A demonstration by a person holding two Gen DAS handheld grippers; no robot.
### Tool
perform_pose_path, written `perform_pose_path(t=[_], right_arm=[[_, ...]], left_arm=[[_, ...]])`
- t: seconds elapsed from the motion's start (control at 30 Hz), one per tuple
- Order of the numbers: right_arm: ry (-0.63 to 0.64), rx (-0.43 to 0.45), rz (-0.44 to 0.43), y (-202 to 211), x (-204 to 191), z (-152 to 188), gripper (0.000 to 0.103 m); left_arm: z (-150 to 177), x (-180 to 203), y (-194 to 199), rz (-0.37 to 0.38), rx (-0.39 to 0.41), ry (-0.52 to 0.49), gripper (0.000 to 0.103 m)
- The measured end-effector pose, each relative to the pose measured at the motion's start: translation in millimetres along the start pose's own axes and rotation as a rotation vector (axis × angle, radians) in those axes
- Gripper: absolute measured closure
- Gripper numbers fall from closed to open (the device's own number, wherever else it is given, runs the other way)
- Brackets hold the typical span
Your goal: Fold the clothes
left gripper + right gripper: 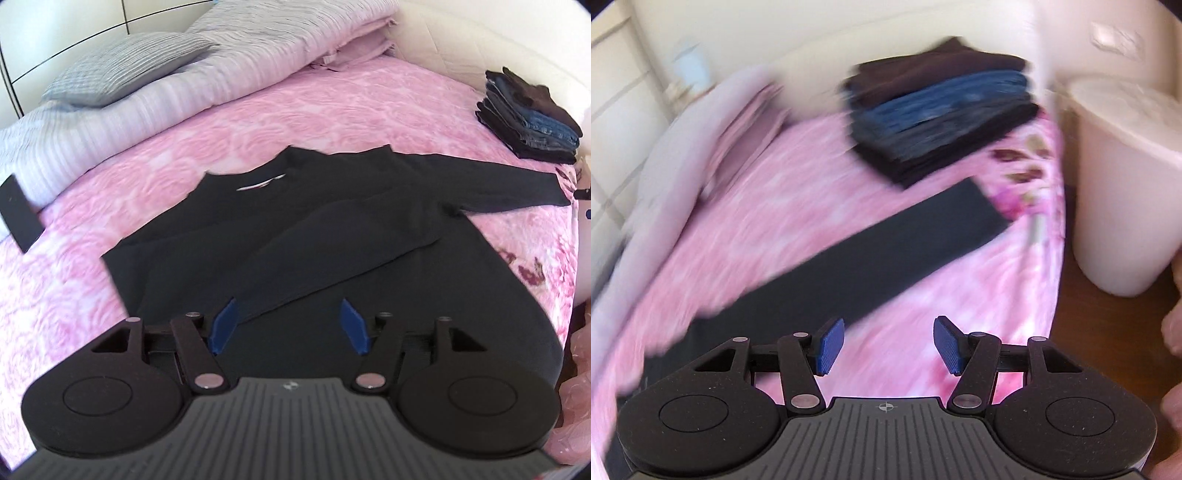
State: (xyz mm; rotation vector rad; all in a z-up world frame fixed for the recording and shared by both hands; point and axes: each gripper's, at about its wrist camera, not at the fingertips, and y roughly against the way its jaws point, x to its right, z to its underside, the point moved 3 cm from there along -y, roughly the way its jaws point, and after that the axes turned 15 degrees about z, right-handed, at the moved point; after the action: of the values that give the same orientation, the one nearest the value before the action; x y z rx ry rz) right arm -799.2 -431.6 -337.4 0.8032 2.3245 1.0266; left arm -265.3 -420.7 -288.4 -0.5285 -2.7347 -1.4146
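Note:
A black long-sleeved top (332,236) lies flat on the pink bedspread (184,147), neck away from me. One sleeve is folded across its body; the other sleeve (509,184) stretches out to the right. My left gripper (290,325) is open and empty, low over the top's lower part. My right gripper (888,345) is open and empty above the bedspread (775,221), just right of the stretched-out sleeve (886,251). The right wrist view is blurred.
A stack of folded dark clothes and jeans (528,118) sits at the bed's far right corner, also in the right wrist view (942,110). A grey pillow (125,66) and folded blankets (258,48) lie at the head. A white bin (1126,184) stands beside the bed.

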Motion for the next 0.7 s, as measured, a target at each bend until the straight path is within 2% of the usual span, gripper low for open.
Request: perform_pose_path(t=[0.13,0.23,0.3,0.4,0.43,0.47,0.5,0.57,0.6,0.7], right_arm=[[-0.165,-0.031,-0.015,-69.8,51.0,-44.6,0.045],[-0.279,-0.074,-0.026,-119.4,85.1,-61.8,0.046],[-0.329,-0.089,-0.051,-137.3,96.3,-61.5,0.046],[-0.341,-0.085,-0.073,-141.7,102.8,-62.4,0.048],[-0.356,-0.092,-0.073,-141.0,106.6,-63.7,0.054],[-0.368,-0.094,-0.072,-140.0,109.2,-66.5,0.071],[-0.373,-0.091,-0.075,-138.6,109.9,-69.8,0.080],[-0.344,-0.104,-0.096,-142.9,106.5,-78.4,0.081],[-0.323,-0.114,-0.109,-146.1,104.1,-82.9,0.094],[-0.242,-0.121,-0.082,-144.6,88.7,-97.7,0.098]], left_arm=[[-28.6,43.8,-39.6,-0.018,-0.047,0.038,0.044],[-51.2,80.4,-74.8,0.023,-0.076,0.073,0.044],[-66.9,106.4,-91.7,0.060,-0.082,0.039,0.044],[-88.9,137.3,-109.9,0.107,-0.079,-0.017,0.044],[-92.3,141.9,-111.6,0.112,-0.076,-0.025,0.044],[-94.7,145.3,-112.4,0.114,-0.072,-0.030,0.044],[-97.1,148.7,-113.2,0.117,-0.068,-0.036,0.044],[-98.3,151.7,-112.1,0.113,-0.059,-0.040,0.044],[-96.1,150.3,-109.3,0.105,-0.053,-0.037,0.044],[-82.9,141.0,-95.5,0.071,-0.042,0.000,0.044]])
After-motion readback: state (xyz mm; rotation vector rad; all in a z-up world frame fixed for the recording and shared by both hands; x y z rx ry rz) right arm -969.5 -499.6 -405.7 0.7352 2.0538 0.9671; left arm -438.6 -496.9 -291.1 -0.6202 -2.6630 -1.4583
